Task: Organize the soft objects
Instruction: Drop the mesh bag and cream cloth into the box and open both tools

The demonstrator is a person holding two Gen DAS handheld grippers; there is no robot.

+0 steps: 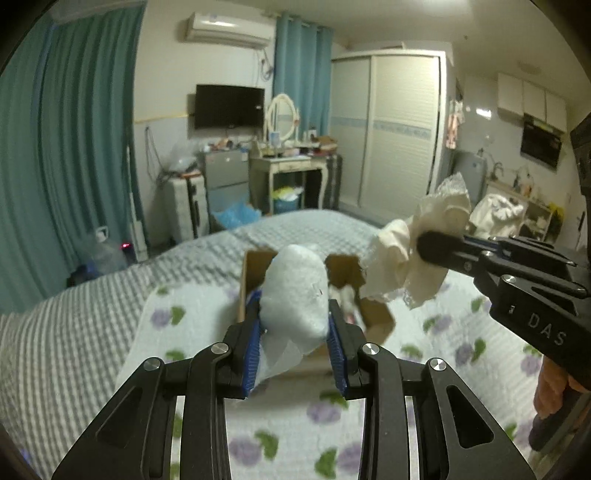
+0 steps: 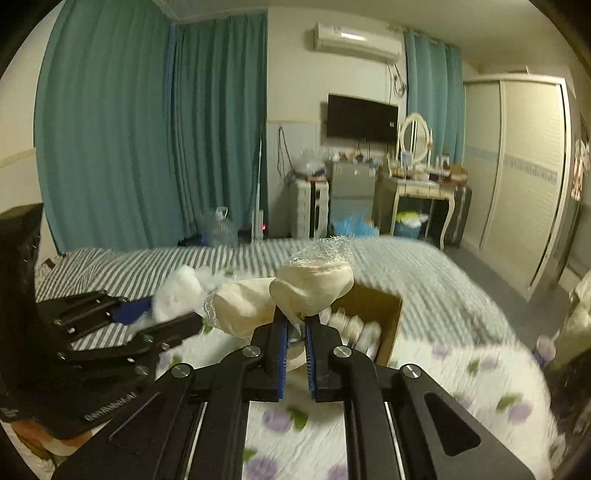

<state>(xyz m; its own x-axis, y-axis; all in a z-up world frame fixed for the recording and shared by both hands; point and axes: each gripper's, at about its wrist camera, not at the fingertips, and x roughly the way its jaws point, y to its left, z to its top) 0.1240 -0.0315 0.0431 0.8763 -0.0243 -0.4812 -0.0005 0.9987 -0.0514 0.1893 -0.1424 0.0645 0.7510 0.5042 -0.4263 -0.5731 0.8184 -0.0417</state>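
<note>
"DAS" lettering on right tongs (image 1: 439, 251)

Count as I hold it: two grippers, my left gripper (image 1: 295, 314) and my right gripper (image 2: 295, 325). Two soft bundles, one white bundle (image 1: 295, 291) between my left fingers, one cream cloth with net trim (image 2: 314, 288) between my right. One cardboard box (image 2: 384, 314), its contents too blurred to count. One bed (image 1: 92, 314), one floral blanket (image 1: 461, 332). One television (image 1: 229, 106), one air conditioner (image 1: 227, 31), one oval mirror (image 1: 281, 118), one wardrobe (image 1: 388, 133).
</note>
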